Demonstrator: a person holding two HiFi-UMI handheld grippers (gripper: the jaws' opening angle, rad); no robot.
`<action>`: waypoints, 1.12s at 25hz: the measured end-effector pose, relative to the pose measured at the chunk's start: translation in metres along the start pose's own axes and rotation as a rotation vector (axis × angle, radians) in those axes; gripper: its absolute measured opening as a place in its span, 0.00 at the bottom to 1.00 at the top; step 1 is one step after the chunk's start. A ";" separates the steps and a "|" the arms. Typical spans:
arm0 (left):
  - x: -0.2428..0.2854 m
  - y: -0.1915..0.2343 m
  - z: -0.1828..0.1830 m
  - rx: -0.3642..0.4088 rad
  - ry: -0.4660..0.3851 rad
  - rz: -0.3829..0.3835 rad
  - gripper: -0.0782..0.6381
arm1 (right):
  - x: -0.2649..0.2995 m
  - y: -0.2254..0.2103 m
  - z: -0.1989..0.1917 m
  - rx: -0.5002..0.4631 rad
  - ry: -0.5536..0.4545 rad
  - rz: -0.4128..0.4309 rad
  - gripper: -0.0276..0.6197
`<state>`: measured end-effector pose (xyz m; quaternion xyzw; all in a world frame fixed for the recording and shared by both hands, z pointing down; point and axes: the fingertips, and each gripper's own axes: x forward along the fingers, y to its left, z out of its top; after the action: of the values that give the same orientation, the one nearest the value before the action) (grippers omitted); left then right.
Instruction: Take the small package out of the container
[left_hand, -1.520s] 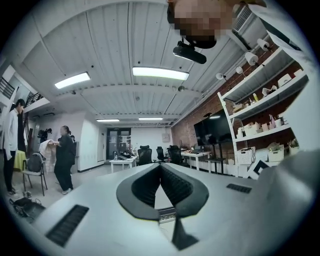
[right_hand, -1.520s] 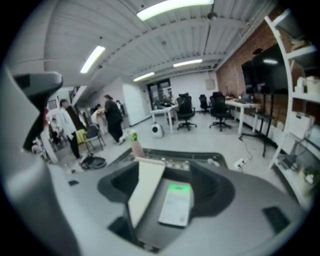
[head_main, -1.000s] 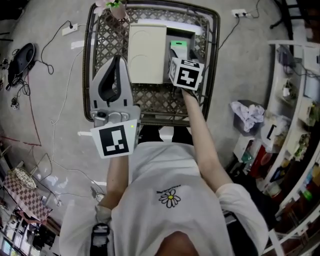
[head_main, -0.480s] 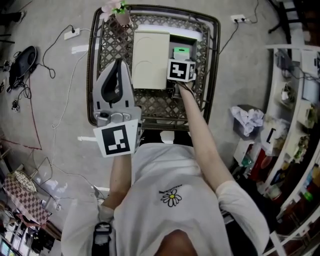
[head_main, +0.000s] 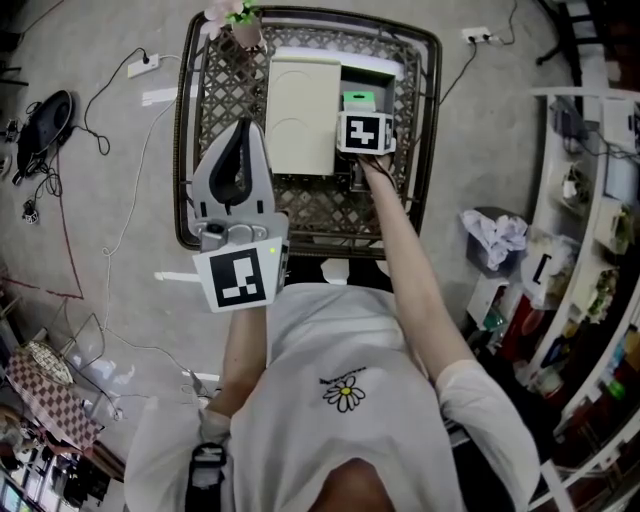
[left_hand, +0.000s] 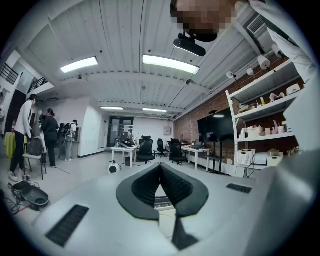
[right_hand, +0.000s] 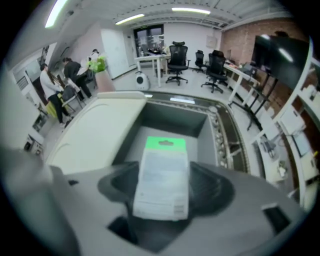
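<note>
The small package (right_hand: 162, 177), clear with a green header card, sits between the jaws of my right gripper (right_hand: 162, 200), which is shut on its sides. Beneath it lies the open grey container (right_hand: 172, 117), with a cream lid (right_hand: 100, 130) beside it on the left. From the head view the right gripper (head_main: 362, 115) is over the container (head_main: 378, 75) and the package's green end (head_main: 358, 99) shows just past it. My left gripper (head_main: 240, 135) hovers over the table's left part, shut and holding nothing; its tips (left_hand: 160, 166) meet.
The container and cream lid (head_main: 303, 100) rest on a dark wicker table (head_main: 215, 90) with a raised rim. A potted plant (head_main: 238, 22) stands at its far left corner. Cables and a power strip (head_main: 142, 65) lie on the floor; shelves (head_main: 590, 200) stand at the right.
My right gripper has moved forward over the container, closing the gap to the package's green end. The left gripper has stayed about where it was.
</note>
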<state>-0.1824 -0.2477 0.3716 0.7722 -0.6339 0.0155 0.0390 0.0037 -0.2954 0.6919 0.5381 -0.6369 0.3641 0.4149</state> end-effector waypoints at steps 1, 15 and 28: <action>0.001 -0.001 0.000 0.004 0.001 -0.004 0.14 | -0.001 -0.004 0.001 -0.019 -0.008 -0.030 0.52; 0.003 -0.003 -0.006 -0.012 0.010 -0.017 0.14 | 0.002 -0.003 0.002 -0.047 0.003 -0.048 0.52; 0.010 -0.007 -0.009 -0.003 0.016 -0.032 0.14 | 0.005 -0.007 -0.007 -0.036 0.078 -0.076 0.52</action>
<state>-0.1739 -0.2552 0.3814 0.7820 -0.6213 0.0202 0.0456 0.0116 -0.2919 0.6999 0.5398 -0.6059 0.3571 0.4625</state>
